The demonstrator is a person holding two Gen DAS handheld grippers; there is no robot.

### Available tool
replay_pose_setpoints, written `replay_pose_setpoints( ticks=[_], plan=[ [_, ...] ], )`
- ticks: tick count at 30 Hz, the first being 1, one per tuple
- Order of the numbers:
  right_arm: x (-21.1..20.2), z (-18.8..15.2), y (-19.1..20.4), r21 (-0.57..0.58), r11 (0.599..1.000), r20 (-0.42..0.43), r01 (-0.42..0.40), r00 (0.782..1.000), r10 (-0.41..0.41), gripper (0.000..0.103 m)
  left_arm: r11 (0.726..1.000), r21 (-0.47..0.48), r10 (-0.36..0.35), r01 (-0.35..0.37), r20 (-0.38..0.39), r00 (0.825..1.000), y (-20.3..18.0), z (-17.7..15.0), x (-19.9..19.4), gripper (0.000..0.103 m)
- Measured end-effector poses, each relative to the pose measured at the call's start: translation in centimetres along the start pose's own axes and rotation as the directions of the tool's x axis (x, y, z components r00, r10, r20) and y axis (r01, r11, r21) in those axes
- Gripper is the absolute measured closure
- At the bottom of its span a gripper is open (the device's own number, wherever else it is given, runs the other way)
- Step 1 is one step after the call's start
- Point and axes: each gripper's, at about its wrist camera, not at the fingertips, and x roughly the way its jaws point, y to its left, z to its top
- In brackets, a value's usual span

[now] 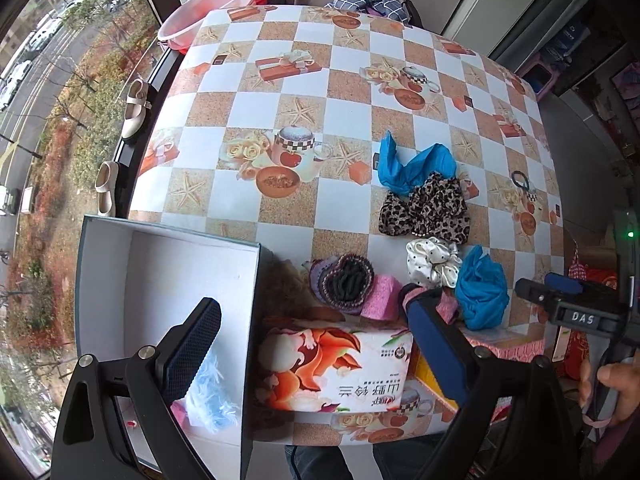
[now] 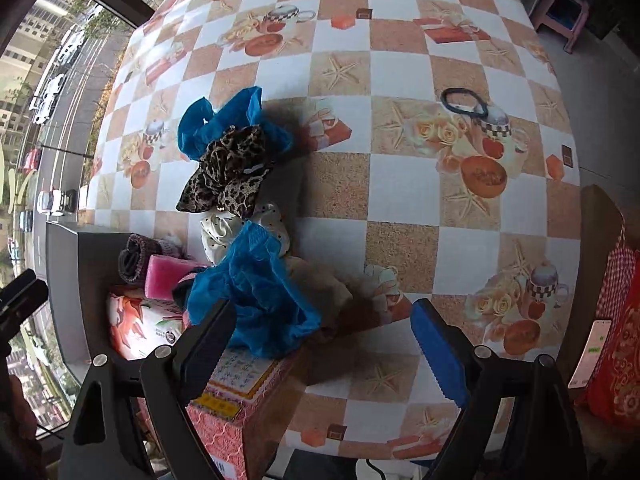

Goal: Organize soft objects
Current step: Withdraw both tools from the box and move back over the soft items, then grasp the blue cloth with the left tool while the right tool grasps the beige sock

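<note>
My left gripper (image 1: 316, 344) is open and holds nothing, hanging over a printed tissue pack (image 1: 336, 368) beside an open white-lined box (image 1: 168, 264). A pale blue fluffy item (image 1: 208, 396) lies in the box. Behind the pack lie a dark knitted piece (image 1: 348, 284), a pink sponge (image 1: 382, 298), a white dotted scrunchie (image 1: 432, 264), a leopard scrunchie (image 1: 428, 208) and two blue cloths (image 1: 480, 292) (image 1: 412, 168). My right gripper (image 2: 320, 344) is open and empty over the tablecloth, its left finger next to the near blue cloth (image 2: 260, 300). A black hair tie (image 2: 464, 102) lies apart.
A pink patterned carton (image 2: 244, 392) sits at the table's front edge under the blue cloth. A phone (image 2: 592, 352) and a red cushion (image 2: 620, 340) lie to the right off the table. A pink basin (image 1: 208, 8) stands at the far left corner. A window runs along the left.
</note>
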Motion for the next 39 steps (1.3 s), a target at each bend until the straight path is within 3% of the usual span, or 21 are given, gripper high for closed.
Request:
replay_pose_setpoints(
  ticks=[6, 11, 13, 15, 17, 20, 23, 26, 28, 30, 32, 35, 37, 39],
  plan=[
    [4.0, 2.6, 1.4, -0.086, 0.996, -0.087, -0.033, 0.996, 0.025, 0.013, 0.997, 0.063, 0.055, -0.054, -0.02, 0.998, -2.7, 3.5, 2.7, 0.007],
    [7.5, 3.0, 2.0, -0.174, 0.983, -0.208, -0.059, 0.978, 0.022, 0.013, 0.988, 0.119, 0.106, -0.1, -0.048, 0.993, -4.7, 7.3, 6.5, 0.007],
    [8.1, 2.8, 1.0, -0.189, 0.982, -0.21, 0.005, 0.977, -0.045, 0.013, 0.983, 0.144, 0.127, -0.117, -0.057, 0.99, -5.6, 8.7, 8.2, 0.007],
    [7.6, 2.9, -1.0, -0.18, 0.976, -0.154, 0.123, 0.976, -0.151, 0.013, 0.978, 0.166, 0.14, -0.127, -0.067, 0.988, -6.4, 9.9, 9.9, 0.007],
    [6.9, 3.0, -3.9, -0.111, 0.976, -0.125, 0.186, 0.972, -0.199, 0.013, 0.975, 0.186, 0.139, -0.122, -0.082, 0.987, -7.3, 11.0, 11.6, 0.007],
    [4.9, 2.6, -8.4, 0.043, 0.991, -0.083, 0.127, 0.989, -0.123, 0.013, 0.972, 0.214, 0.123, -0.096, -0.114, 0.986, -8.7, 12.0, 13.8, 0.007],
    [3.1, 1.4, -9.7, 0.108, 0.994, -0.034, -0.027, 0.999, 0.031, 0.013, 0.949, 0.283, 0.181, -0.141, -0.121, 0.976, -10.1, 12.0, 15.9, 0.007],
    [2.9, 0.6, -7.6, 0.062, 0.981, -0.033, -0.183, 0.982, 0.186, 0.013, 0.938, 0.298, 0.224, -0.178, -0.13, 0.966, -10.3, 12.1, 17.5, 0.007],
    [3.5, 0.5, -5.3, 0.003, 0.971, -0.054, -0.238, 0.97, 0.238, 0.013, 0.938, 0.275, 0.25, -0.21, -0.117, 0.961, -9.8, 12.4, 17.7, 0.007],
    [4.8, 0.8, -2.8, -0.068, 0.962, -0.104, -0.263, 0.961, 0.255, 0.013, 0.927, 0.24, 0.314, -0.288, -0.081, 0.946, -8.9, 13.1, 17.6, 0.006],
    [6.4, 1.2, -0.8, -0.139, 0.963, -0.154, -0.231, 0.966, 0.209, 0.013, 0.915, 0.194, 0.372, -0.354, -0.064, 0.926, -7.4, 13.8, 17.5, 0.006],
    [7.8, 2.0, -0.6, -0.209, 0.978, -0.139, -0.028, 0.99, -0.001, 0.009, 0.924, 0.117, 0.374, -0.365, -0.072, 0.925, -4.5, 14.6, 16.7, 0.006],
    [6.9, 3.0, -2.9, -0.136, 0.987, -0.069, 0.085, 0.993, -0.095, 0.005, 0.925, 0.077, 0.377, -0.372, -0.055, 0.925, -2.9, 14.8, 15.5, 0.006],
    [5.5, 3.7, -5.8, -0.037, 0.989, -0.019, 0.144, 0.989, -0.145, 0.005, 0.932, 0.032, 0.361, -0.36, -0.038, 0.932, -1.6, 15.1, 14.0, 0.006]
  ],
)
